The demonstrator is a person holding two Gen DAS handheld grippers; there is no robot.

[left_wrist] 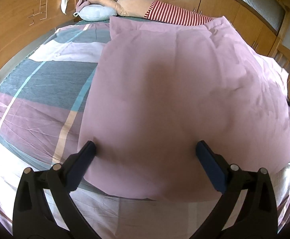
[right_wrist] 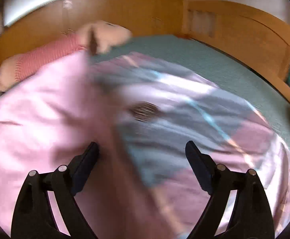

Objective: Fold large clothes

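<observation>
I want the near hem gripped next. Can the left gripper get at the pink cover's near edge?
Probably yes: the left gripper is open over the pink cover, and nothing lies on its near edge.

Your folded quilt [left_wrist: 170,91] lies on the bed [right_wrist: 214,59], on top of the patterned cover [left_wrist: 41,91], filling the right side of your left wrist view, with the cover exposed to its left. At the bed's far edge, behind the quilt, a plush doll [left_wrist: 145,6] lies along the wooden wall, a small cushion [left_wrist: 97,13] just left of it. Your left gripper [left_wrist: 145,149] hangs over the quilt's near edge; your right gripper [right_wrist: 142,149] straddles the quilt's edge, with quilt on its left and cover on its right.
</observation>
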